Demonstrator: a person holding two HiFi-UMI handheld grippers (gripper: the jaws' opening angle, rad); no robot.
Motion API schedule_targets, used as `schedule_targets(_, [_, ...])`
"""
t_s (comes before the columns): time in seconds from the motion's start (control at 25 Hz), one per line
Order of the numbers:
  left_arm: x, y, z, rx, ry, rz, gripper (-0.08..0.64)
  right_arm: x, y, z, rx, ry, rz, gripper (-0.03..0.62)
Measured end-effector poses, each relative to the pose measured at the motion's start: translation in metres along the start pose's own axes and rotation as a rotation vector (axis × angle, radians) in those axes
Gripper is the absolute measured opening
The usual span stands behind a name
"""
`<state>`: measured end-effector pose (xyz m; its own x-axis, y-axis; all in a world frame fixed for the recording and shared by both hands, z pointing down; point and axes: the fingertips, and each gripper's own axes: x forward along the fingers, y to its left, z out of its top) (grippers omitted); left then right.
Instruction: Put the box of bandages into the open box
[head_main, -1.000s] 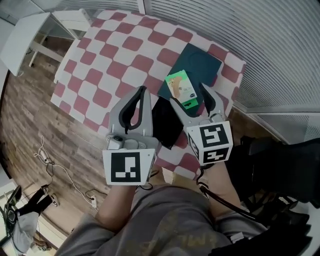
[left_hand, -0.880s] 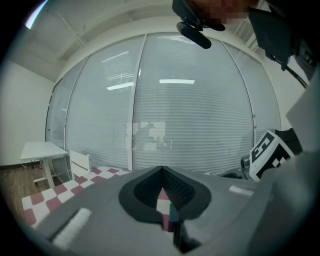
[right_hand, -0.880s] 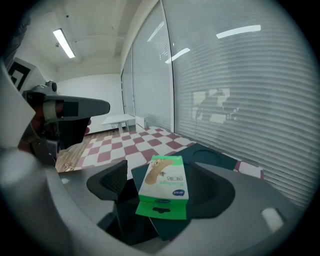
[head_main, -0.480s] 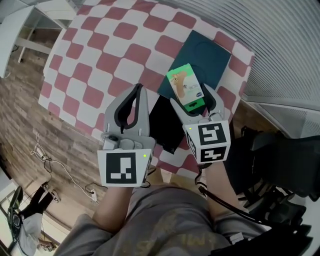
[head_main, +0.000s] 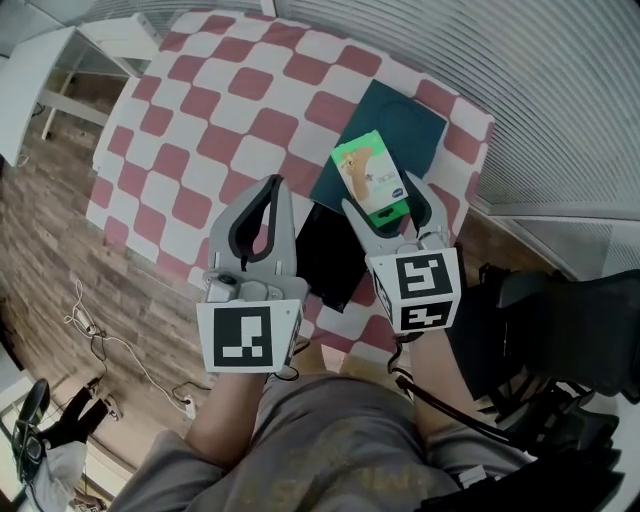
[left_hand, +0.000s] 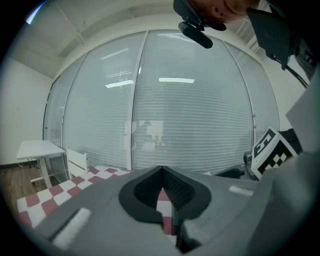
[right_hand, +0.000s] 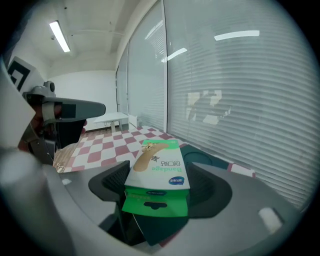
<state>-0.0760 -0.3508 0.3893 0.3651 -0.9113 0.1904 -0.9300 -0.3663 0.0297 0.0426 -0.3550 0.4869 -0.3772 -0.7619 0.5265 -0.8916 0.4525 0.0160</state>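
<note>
The green and white box of bandages (head_main: 370, 180) is held off the table between the fingers of my right gripper (head_main: 386, 202), which is shut on it. In the right gripper view the box of bandages (right_hand: 159, 165) lies flat between the pads (right_hand: 114, 183), print facing up. It hangs over the near edge of a dark teal lid (head_main: 395, 125). The black open box (head_main: 330, 255) lies on the checked table between the two grippers. My left gripper (head_main: 272, 190) is shut with nothing in it, left of the black box.
The red and white checked table (head_main: 200, 130) runs up and left from the grippers. A white side table (head_main: 40, 80) stands at the far left on the wooden floor, with cables (head_main: 110, 350) below. A black chair (head_main: 540, 330) is at the right, and blinds fill the background.
The grippers keep almost the same pose, with the bandage box still held; only the head view has shifted slightly.
</note>
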Motion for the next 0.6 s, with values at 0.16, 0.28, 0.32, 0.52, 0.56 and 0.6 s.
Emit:
schedule_targets(0.16, [-0.017, -0.007, 0.029, 0.033, -0.034, 0.02, 0.0, -0.032, -0.004, 0.041, 0.005, -0.088, -0.003, 0.382])
schedule_targets(0.28, [-0.038, -0.01, 0.047, 0.048, -0.059, 0.055, 0.001, -0.061, -0.003, 0.074, -0.006, -0.16, 0.003, 0.382])
schedule_targets(0.32, [-0.04, -0.009, 0.056, 0.057, -0.09, 0.07, 0.0, -0.066, -0.004, 0.091, -0.022, -0.198, 0.006, 0.382])
schedule_targets(0.52, [-0.066, -0.012, 0.103, 0.106, -0.224, 0.133, 0.0, -0.107, -0.001, 0.156, -0.087, -0.337, 0.017, 0.382])
schedule_targets(0.56, [-0.076, -0.016, 0.111, 0.111, -0.237, 0.141, 0.0, -0.118, 0.002, 0.161, -0.095, -0.352, 0.018, 0.381])
schedule_targets(0.6, [-0.085, -0.019, 0.117, 0.114, -0.246, 0.15, 0.0, -0.128, 0.005, 0.165, -0.103, -0.364, 0.019, 0.38])
